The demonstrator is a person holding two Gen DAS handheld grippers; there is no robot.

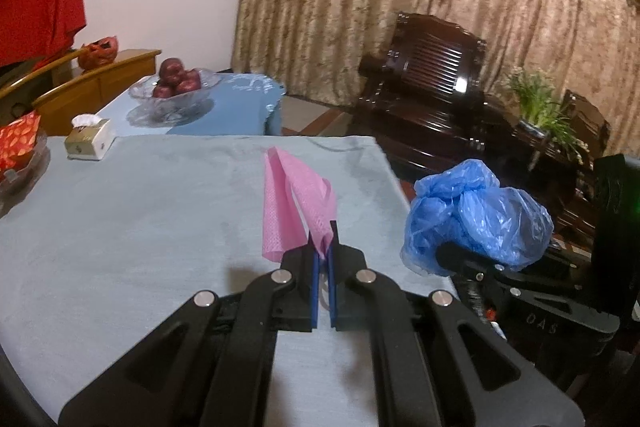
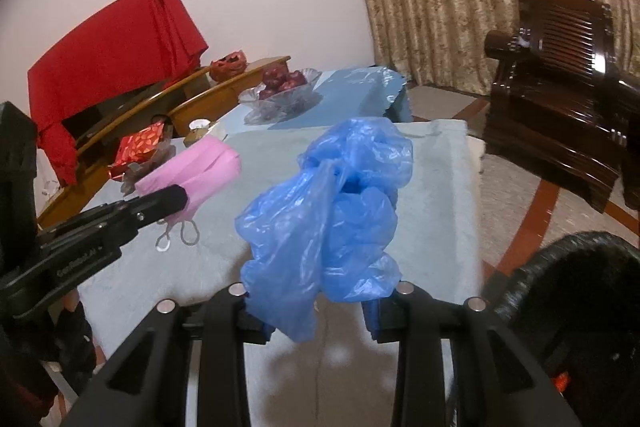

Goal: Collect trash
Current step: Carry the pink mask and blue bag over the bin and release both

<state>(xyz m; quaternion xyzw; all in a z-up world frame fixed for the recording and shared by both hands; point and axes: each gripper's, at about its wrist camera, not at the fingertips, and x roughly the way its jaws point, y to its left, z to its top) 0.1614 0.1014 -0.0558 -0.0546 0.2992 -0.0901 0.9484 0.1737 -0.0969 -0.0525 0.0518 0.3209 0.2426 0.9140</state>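
Observation:
My left gripper (image 1: 324,247) is shut on the lower corner of a pink face mask (image 1: 292,203), which stands up from the jaws above the table. From the right wrist view the mask (image 2: 200,163) shows its white ear loops (image 2: 180,235) hanging below the left gripper (image 2: 176,197). My right gripper (image 2: 316,307) is shut on a crumpled blue plastic bag (image 2: 332,207), held above the table's right side. The bag hides that gripper's fingertips. The same bag (image 1: 476,215) appears to the right in the left wrist view.
A table under a light blue cloth (image 1: 120,227) carries a tissue box (image 1: 86,143) and a red packet on a dish (image 1: 18,143). Behind it stands a glass bowl of apples (image 1: 176,87). A dark wooden chair (image 1: 432,75) and a dark round object (image 2: 580,307) are at the right.

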